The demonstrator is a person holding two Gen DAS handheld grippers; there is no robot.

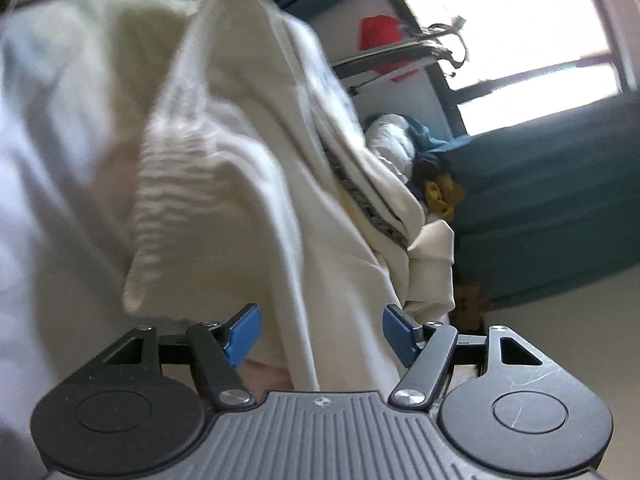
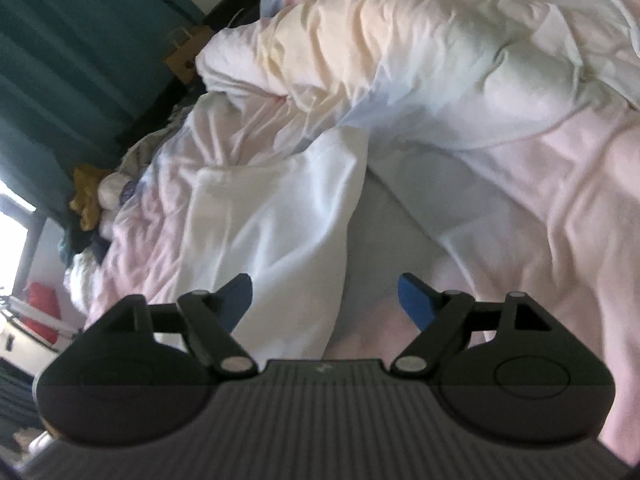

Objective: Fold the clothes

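A cream sweatshirt (image 1: 248,168) with a ribbed hem fills the left wrist view, bunched and lifted close to the camera; a cuffed sleeve (image 1: 434,256) hangs at its right. My left gripper (image 1: 322,334) is open, its blue pads wide apart, with the cream cloth running between them. In the right wrist view a white garment (image 2: 272,232) lies on the pale pink bedding (image 2: 560,220). My right gripper (image 2: 325,300) is open just above the garment's edge, holding nothing.
A rumpled pale duvet (image 2: 400,52) lies across the bed behind the garment. A heap of other clothes, with a mustard piece (image 2: 86,196) (image 1: 442,196), sits by teal curtains (image 1: 560,200). A window (image 1: 520,32) and a red bag on a rack (image 1: 378,32) are beyond.
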